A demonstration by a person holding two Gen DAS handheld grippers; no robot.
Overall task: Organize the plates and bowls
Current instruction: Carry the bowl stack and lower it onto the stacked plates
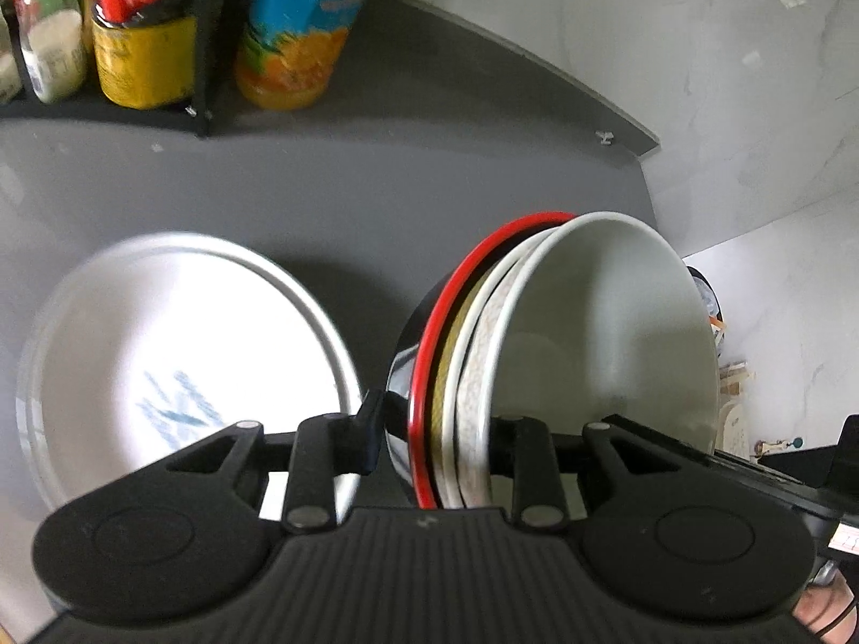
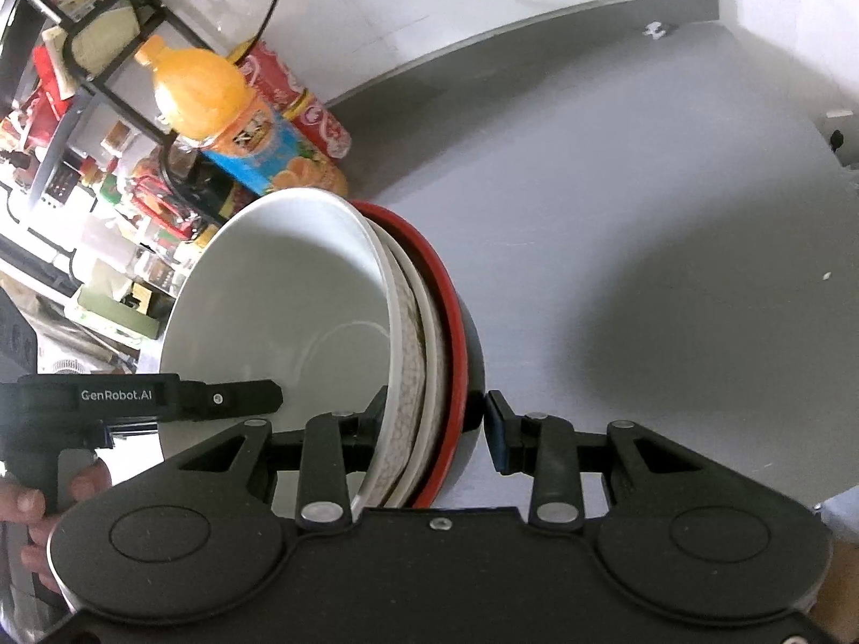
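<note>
Two hand-held grippers, left [image 1: 437,429] and right [image 2: 435,424], clamp our nested stack of bowls [image 1: 537,349] above the grey tabletop [image 1: 322,188]; at nine o'clock, one white plate [image 1: 177,354] awaits stacking.

The nested bowls [image 1: 537,349] stand on edge right of the plate [image 1: 177,354], with bottles [image 1: 300,32] behind on the counter [image 1: 333,188].

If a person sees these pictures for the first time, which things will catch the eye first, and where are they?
First comes the stack of nested bowls, white inside with a red-rimmed black one outermost, held on edge between both tongs, the left tongs and right tongs gripping its rims from opposite sides. Next, the bright orange juice bottle standing at the back by the black rack. A white plate lies on the grey counter left of the stack.
</note>
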